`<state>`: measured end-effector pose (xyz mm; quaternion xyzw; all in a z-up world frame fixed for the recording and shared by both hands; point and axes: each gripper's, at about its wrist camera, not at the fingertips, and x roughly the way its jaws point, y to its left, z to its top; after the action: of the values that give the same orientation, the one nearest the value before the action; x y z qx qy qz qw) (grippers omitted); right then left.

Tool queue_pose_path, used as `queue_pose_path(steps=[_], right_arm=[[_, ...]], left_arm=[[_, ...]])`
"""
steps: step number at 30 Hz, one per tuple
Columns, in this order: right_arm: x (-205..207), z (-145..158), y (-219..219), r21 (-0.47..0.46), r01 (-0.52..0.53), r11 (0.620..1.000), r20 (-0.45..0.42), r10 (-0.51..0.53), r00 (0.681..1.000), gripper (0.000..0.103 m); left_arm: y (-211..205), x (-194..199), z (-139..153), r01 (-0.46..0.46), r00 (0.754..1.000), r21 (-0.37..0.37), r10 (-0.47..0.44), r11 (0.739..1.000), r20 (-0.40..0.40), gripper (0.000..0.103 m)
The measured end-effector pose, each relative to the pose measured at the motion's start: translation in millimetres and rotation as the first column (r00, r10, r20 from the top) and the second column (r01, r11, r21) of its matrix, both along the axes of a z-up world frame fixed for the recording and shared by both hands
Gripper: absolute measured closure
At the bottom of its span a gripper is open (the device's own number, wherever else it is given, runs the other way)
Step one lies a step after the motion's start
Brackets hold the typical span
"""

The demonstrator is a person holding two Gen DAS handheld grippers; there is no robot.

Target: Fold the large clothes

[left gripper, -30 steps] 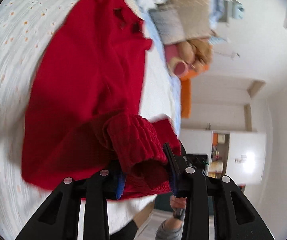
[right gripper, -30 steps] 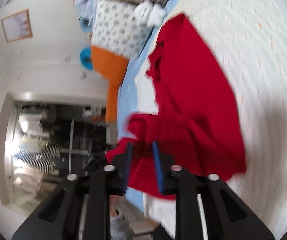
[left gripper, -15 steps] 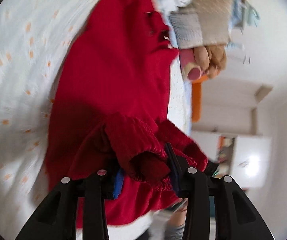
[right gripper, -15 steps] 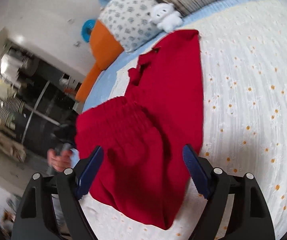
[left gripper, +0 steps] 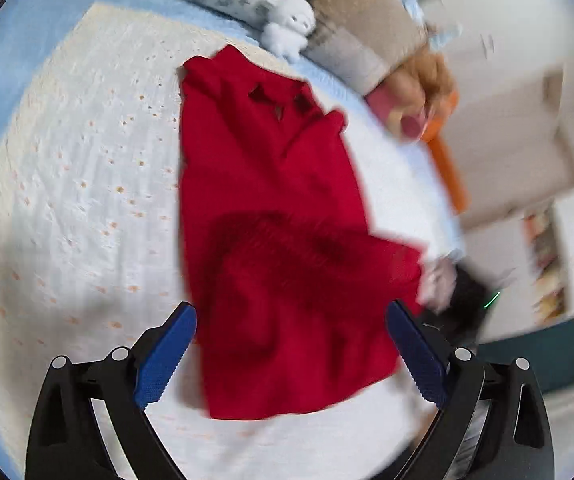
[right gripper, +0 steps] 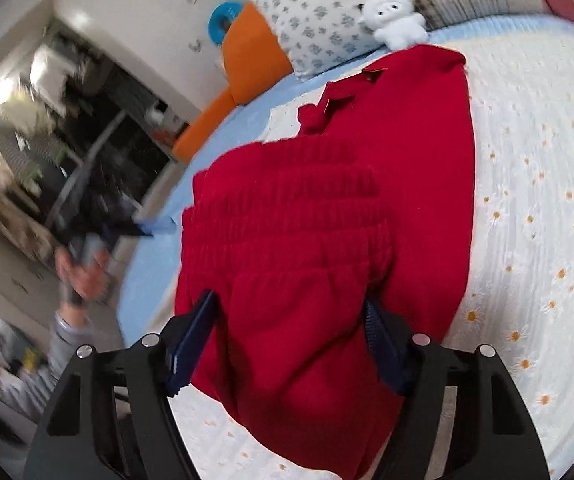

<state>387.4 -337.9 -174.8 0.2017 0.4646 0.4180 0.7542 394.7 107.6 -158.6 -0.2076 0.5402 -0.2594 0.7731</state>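
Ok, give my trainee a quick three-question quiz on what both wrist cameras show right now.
1. True or false: the left gripper is clamped on the red garment.
2. What lies on the bed cover? A) blue jeans B) a red garment, its near end folded over itself C) a striped towel
3. Fill in: the white plush toy sits beside the garment's ____ end, by the pillows.

Key
1. False. Its fingers stand wide apart. The right gripper is open too.
2. B
3. far
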Motion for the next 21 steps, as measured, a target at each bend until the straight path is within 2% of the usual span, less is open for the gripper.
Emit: queue_pose_path(steps=[2, 4, 5, 6, 8, 10, 11, 12, 14, 15, 16, 17, 18, 20, 21], right_arm=[[2, -2, -4, 0.024, 0.015, 1.0, -0.008, -0.015, 1.0, 0.03], [5, -4, -6, 0.045, 0.025, 0.999, -0.017, -0.024, 1.0, 0.03], [6, -3, -6, 0.047, 0.031, 0.998, -0.014, -0.03, 0.999, 0.03], [6, -2, -6, 0.048, 0.035, 0.998, -0.012, -0.035, 0.999, 0.03], [7, 0, -6, 0.051, 0.041, 0.998, -0.011, -0.04, 0.999, 0.03], [8, 1, -5, 0.06, 0.038, 0.997, -0.011, -0.037, 0.999, 0.03], [8, 0, -5, 0.063, 0.033, 0.997, -0.016, -0.033, 0.999, 0.032], [8, -2, -7, 0.071, 0.034, 0.997, -0.027, -0.032, 0.999, 0.036], [8, -6, -10, 0.089, 0.039, 0.995, -0.06, -0.034, 0.998, 0.059], [8, -8, -12, 0.103, 0.041, 0.994, -0.072, -0.034, 0.997, 0.066], [8, -8, -13, 0.118, 0.043, 0.992, -0.086, -0.033, 0.996, 0.078], [7, -5, -13, 0.122, 0.047, 0.991, -0.087, -0.036, 0.996, 0.083], [4, 1, -11, 0.119, 0.051, 0.992, -0.074, -0.042, 0.996, 0.085], [1, 16, -4, 0.116, 0.045, 0.992, -0.045, -0.04, 0.998, 0.089], [-2, 30, 1, 0.116, 0.031, 0.993, -0.012, -0.029, 0.999, 0.09]], left_arm=[[-5, -17, -12, 0.037, 0.994, 0.078, -0.045, 0.996, 0.096, 0.007], [-25, -19, -16, 0.051, 0.971, 0.155, -0.086, 0.987, 0.225, 0.007], [-32, -22, -20, 0.049, 0.96, 0.202, -0.102, 0.978, 0.262, 0.007], [-43, -21, -26, 0.064, 0.951, 0.25, -0.135, 0.966, 0.278, 0.007], [-65, -16, -37, 0.116, 0.944, 0.308, -0.201, 0.944, 0.262, 0.007], [-81, -12, -50, 0.144, 0.936, 0.351, -0.243, 0.925, 0.256, 0.007], [-87, -12, -54, 0.143, 0.926, 0.366, -0.255, 0.92, 0.278, 0.007], [-88, -12, -57, 0.137, 0.92, 0.361, -0.253, 0.923, 0.299, 0.007], [-83, -13, -59, 0.13, 0.926, 0.296, -0.222, 0.946, 0.306, 0.015], [-76, -12, -61, 0.122, 0.937, 0.238, -0.191, 0.964, 0.293, 0.024], [-69, -11, -63, 0.098, 0.95, 0.184, -0.147, 0.978, 0.275, 0.033], [-65, -10, -64, 0.084, 0.958, 0.142, -0.119, 0.986, 0.26, 0.039], [-57, -8, -63, 0.064, 0.968, 0.081, -0.081, 0.995, 0.238, 0.049], [-49, -7, -59, 0.038, 0.975, 0.008, -0.039, 0.999, 0.219, 0.062], [-44, -8, -54, 0.009, 0.974, 0.003, -0.01, 1.0, 0.224, 0.089]])
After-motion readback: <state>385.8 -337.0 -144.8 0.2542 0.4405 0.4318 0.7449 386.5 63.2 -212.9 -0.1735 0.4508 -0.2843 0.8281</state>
